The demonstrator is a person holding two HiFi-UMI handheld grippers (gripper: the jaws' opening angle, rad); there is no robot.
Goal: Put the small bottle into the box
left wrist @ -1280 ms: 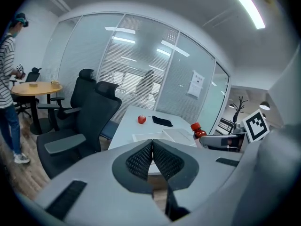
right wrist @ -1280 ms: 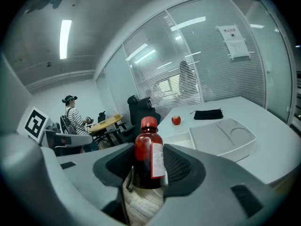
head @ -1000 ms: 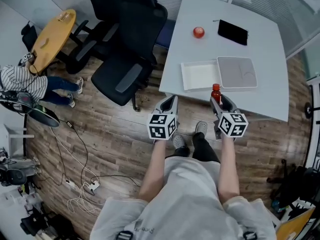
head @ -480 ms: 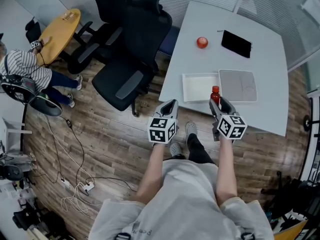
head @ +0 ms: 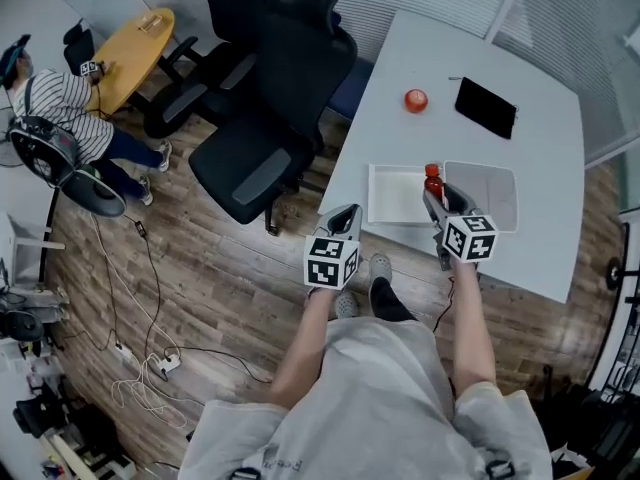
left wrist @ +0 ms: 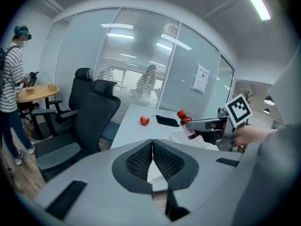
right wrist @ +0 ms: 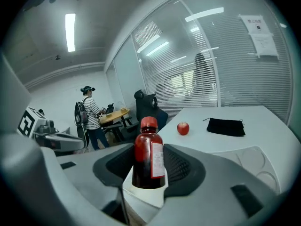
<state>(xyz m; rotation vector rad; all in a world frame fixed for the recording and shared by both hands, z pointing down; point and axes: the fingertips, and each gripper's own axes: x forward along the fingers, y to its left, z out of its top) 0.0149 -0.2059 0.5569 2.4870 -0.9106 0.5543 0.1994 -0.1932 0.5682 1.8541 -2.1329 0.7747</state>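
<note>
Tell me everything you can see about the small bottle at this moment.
The small bottle is dark red, probably clear plastic filled with red liquid, with a red screw cap and a white label on one side. It is slightly tilted, cap on top, gripped at its lower body by the right gripper, touching nothing else. In the head view it appears over the right edge of the open white box.

Right gripper [head: 438, 199] clamped (left gripper [head: 344, 216] jaws together).
</note>
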